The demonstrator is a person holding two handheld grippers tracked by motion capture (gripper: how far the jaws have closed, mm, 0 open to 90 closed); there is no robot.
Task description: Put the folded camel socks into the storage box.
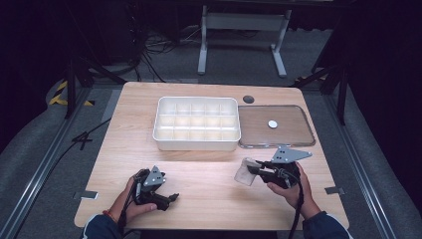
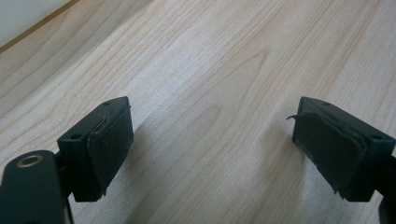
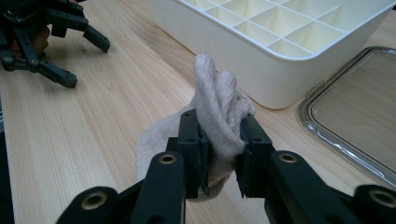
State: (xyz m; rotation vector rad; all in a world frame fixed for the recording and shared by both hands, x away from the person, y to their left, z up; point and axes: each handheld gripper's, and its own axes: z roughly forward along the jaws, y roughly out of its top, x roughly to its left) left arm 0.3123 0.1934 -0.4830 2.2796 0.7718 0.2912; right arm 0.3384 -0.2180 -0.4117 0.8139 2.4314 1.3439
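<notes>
A: Starting on the left, what is my left gripper (image 1: 171, 197) doing?

B: It is lying low over the wooden table (image 1: 124, 149) near the front edge, with its jaws standing wide apart. In the left gripper view I am seeing both black pads (image 2: 109, 144) with bare wood grain between them (one pad's lining is peeling a little at its edge).

A: Moving toward the middle?

B: The white compartment box (image 1: 196, 124) is sitting at the table's far middle, lid off, its grid of cells open to the top. Just beside it on the right, the clear lid (image 1: 276, 127) is lying flat, with a small white disc (image 1: 272, 124) at its centre.

A: And on the right?

B: My right gripper (image 1: 255, 170) is clamping a cream-coloured sock (image 3: 219, 107). The jaws are narrowed onto the bunched fabric, which is sticking up above them and spilling out below. The sock is sitting in front of the box's right corner, near it but apart (whether its lower end is touching the wood, I cannot tell).
</notes>
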